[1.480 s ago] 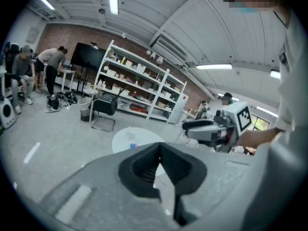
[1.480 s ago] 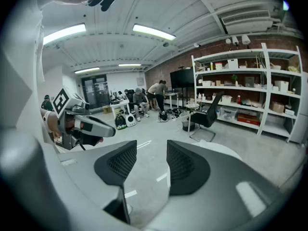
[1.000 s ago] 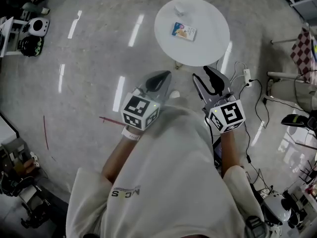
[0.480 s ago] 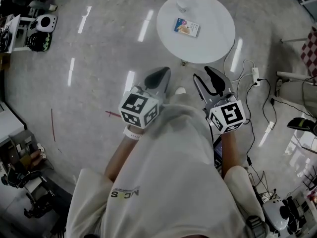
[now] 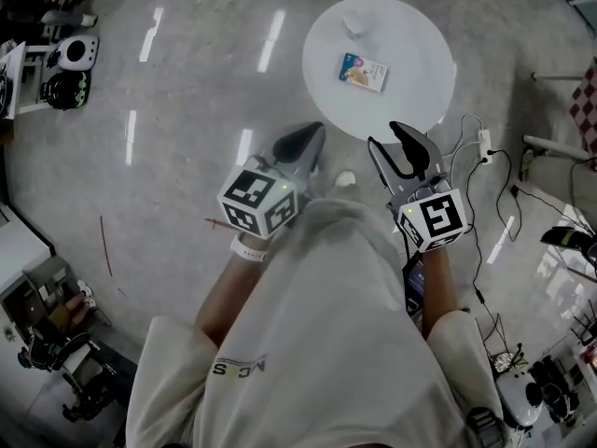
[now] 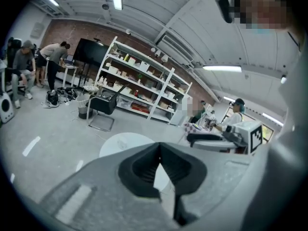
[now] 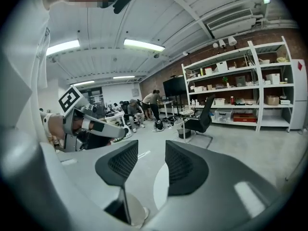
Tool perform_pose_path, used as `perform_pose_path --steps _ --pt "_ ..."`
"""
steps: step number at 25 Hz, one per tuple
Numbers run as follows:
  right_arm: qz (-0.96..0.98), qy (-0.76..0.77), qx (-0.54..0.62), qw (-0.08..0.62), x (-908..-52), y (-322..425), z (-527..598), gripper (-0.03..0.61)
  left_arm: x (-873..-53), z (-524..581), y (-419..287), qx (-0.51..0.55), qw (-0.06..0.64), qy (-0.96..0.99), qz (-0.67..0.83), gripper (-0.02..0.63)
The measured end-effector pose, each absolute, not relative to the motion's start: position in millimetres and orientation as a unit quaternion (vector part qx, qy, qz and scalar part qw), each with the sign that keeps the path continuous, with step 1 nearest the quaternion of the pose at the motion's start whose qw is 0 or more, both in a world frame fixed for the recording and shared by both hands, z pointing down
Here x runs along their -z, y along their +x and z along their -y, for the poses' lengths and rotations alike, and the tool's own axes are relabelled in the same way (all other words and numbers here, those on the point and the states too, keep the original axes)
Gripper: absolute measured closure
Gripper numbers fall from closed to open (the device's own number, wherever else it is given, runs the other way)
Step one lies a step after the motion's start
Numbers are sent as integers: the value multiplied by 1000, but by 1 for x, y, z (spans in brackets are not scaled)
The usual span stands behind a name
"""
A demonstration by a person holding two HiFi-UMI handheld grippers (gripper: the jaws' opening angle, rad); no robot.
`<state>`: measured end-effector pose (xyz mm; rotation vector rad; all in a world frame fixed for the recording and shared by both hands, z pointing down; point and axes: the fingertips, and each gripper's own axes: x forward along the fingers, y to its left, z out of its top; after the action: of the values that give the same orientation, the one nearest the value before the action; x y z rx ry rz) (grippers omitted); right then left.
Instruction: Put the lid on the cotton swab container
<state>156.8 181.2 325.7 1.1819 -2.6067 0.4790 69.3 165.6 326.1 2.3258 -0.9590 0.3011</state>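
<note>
A round white table [image 5: 410, 82] stands on the grey floor ahead of me. On it lie a small pale container-like thing [image 5: 354, 24] and a flat blue and orange packet [image 5: 364, 71]; I cannot make out a lid. My left gripper [image 5: 311, 133] is held at chest height short of the table, jaws closed tip to tip and empty [image 6: 159, 147]. My right gripper [image 5: 386, 143] hovers beside it, near the table's edge, jaws apart with nothing between them [image 7: 151, 163]. The table [image 6: 120, 146] shows beyond the left jaws.
A power strip and cables [image 5: 483, 143] lie on the floor right of the table. Helmets on a rack [image 5: 65, 54] sit far left. Shelves [image 6: 139, 88], an office chair [image 7: 199, 121] and several people [image 6: 33, 66] stand farther off.
The table has drifted a little to the right and lower in the head view. Both grippers keep the same pose in front of the body, left shut, right open.
</note>
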Motion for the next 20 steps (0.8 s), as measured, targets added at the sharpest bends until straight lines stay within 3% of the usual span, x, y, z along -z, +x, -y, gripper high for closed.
perform_pose_path --steps 11,20 --pt "836 496 -190 140 -315 126 -16 402 -316 -6 19 -143 308 904 262 615" --pt "830 501 -188 158 -340 141 64 402 -341 70 37 -144 319 900 259 615"
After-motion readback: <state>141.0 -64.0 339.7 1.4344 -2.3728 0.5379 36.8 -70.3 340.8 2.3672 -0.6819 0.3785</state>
